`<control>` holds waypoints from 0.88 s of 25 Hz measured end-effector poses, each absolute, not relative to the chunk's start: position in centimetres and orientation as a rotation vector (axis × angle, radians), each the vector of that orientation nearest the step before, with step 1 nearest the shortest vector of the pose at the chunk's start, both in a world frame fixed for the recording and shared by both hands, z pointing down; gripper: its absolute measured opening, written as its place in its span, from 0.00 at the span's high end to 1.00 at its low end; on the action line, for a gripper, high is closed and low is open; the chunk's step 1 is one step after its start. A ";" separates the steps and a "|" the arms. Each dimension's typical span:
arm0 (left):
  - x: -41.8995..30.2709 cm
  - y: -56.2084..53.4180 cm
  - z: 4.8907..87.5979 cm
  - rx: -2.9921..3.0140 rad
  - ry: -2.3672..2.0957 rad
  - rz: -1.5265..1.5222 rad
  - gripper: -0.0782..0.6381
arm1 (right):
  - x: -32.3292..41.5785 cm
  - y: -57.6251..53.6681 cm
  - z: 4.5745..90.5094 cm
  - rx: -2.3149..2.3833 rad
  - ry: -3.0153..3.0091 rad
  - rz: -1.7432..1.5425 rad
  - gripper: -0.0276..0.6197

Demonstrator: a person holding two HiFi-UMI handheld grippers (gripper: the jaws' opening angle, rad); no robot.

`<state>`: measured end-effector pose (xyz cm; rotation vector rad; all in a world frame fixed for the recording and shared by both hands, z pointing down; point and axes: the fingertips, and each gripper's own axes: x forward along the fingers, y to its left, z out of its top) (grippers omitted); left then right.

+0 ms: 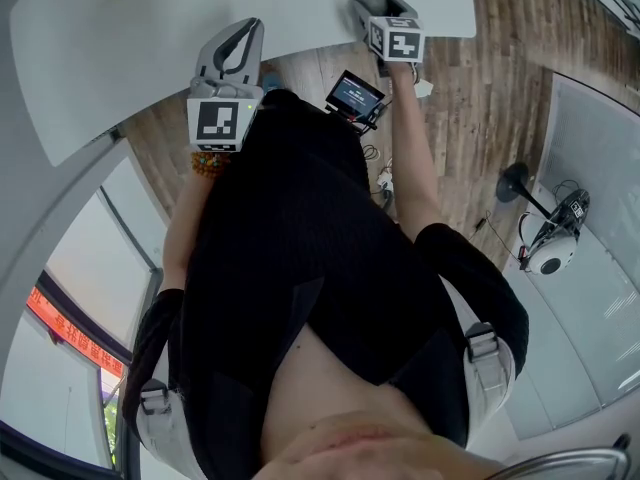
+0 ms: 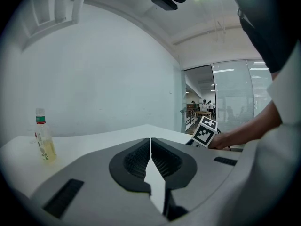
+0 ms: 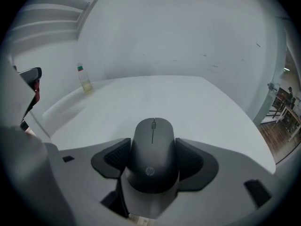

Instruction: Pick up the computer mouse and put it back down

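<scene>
**Mouse clamped in the right gripper, near the table's edge**

Closest to the lens in the right gripper view, the right gripper (image 3: pixel 153 163) has its jaws closed on the mouse (image 3: pixel 153 138). The ribbed black pads press its two flanks, and its nose with the scroll wheel points to 12 o'clock, over the table (image 3: pixel 197 102). The mouse is a smooth, matte, dark grey dome with a small logo on its back. The table top is plain, white and glossy. I cannot tell whether the mouse is resting on it or lifted just clear.

The step in hand looks like the grasp or the carry. Next comes a level descent until the flat base sits on the top, then a slow parting of the jaws. The rounded sides could slip in the pads if it tilts.

The left gripper (image 2: pixel 150 147) is idle, jaws pressed together on nothing. A small clear bottle (image 3: pixel 84 79) of yellowish liquid stands far off at 10 o'clock.
</scene>
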<state>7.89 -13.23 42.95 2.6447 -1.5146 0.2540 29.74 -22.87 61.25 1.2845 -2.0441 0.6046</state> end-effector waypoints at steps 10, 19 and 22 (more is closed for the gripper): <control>8.7 -13.2 43.0 2.655 -1.521 0.274 0.86 | 30.0 -23.0 61.6 1.267 -2.041 0.623 0.52; 8.6 -13.2 42.9 2.661 -1.516 0.273 0.86 | 29.9 -23.4 61.5 1.275 -2.034 0.620 0.52; 8.7 -13.0 42.7 2.671 -1.517 0.269 0.86 | 30.1 -23.5 61.0 1.261 -2.025 0.602 0.52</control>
